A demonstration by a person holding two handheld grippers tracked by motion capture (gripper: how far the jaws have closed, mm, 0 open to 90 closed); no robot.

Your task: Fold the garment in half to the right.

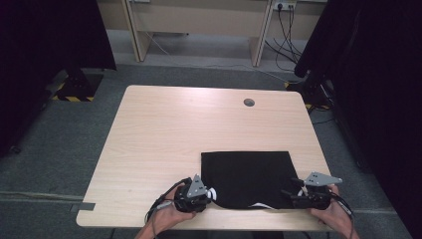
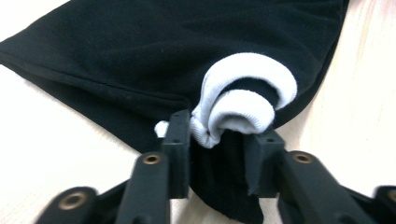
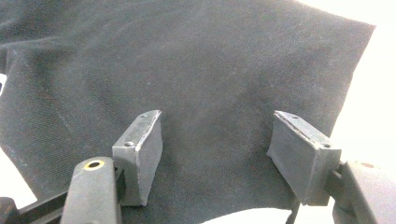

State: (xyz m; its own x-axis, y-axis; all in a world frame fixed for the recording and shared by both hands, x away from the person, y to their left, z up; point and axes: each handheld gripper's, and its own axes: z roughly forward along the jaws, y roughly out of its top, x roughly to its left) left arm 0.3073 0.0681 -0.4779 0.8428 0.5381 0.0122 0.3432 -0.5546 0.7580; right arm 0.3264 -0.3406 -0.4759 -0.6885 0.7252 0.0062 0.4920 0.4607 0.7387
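One black garment (image 1: 246, 179) lay folded into a flat rectangle at the near right of the table (image 1: 164, 134), its near edge close to the table's front edge. A white ribbed cuff (image 2: 247, 100) stuck out, rolled, at the garment's near left corner. My left claw (image 2: 217, 140) stood at that corner, jaws drawn in on the rolled cuff and the black cloth beneath it; the grip looked made, though how firmly the pads pressed could not be told. My right claw (image 3: 224, 154) rested over the near right corner, jaws well apart and flanking bare cloth, gripping nothing. A small white patch (image 1: 261, 205) showed at the near edge. Judgement: folding was well along, the shape already compact. Left to do: secure the right corner, then carry the near edge over.
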